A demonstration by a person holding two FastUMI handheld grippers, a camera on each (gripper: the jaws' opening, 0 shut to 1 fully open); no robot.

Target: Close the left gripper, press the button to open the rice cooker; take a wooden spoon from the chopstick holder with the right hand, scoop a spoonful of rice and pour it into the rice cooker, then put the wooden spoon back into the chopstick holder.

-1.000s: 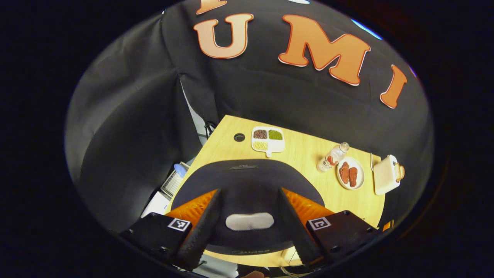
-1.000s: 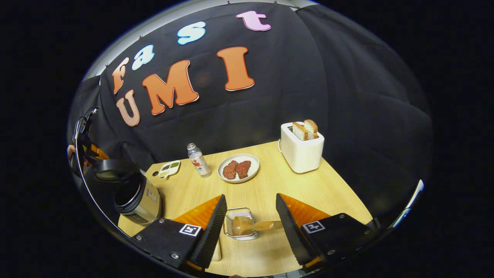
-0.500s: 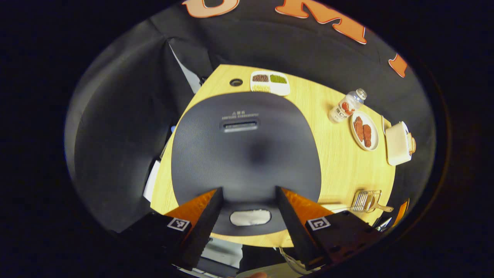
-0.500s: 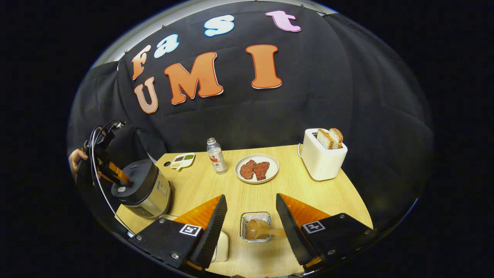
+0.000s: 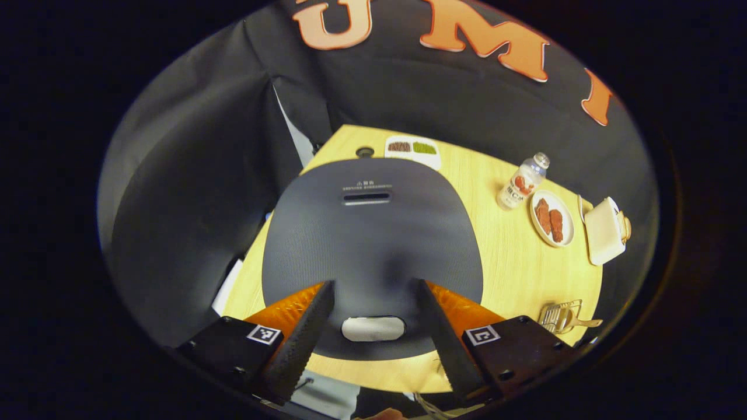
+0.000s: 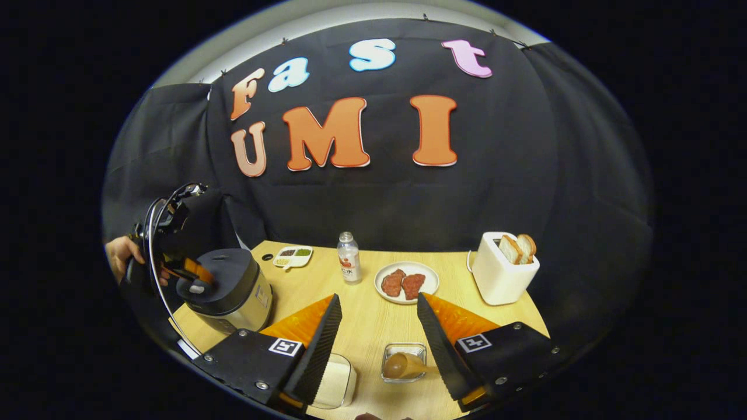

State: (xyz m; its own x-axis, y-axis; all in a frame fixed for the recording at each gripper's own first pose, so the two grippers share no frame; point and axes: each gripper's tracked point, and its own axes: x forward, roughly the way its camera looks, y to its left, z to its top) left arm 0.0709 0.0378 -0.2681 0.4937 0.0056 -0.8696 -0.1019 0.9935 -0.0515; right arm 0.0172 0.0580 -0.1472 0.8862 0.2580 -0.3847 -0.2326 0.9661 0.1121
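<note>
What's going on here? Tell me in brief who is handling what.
A person holds a claw in each hand at a wooden table. The left claw is open above the rice cooker, whose lid is shut, with the lid's button between its fingers; whether it touches is unclear. The right claw is open and empty above the chopstick holder, where the wooden spoon lies. No rice has been scooped yet.
</note>
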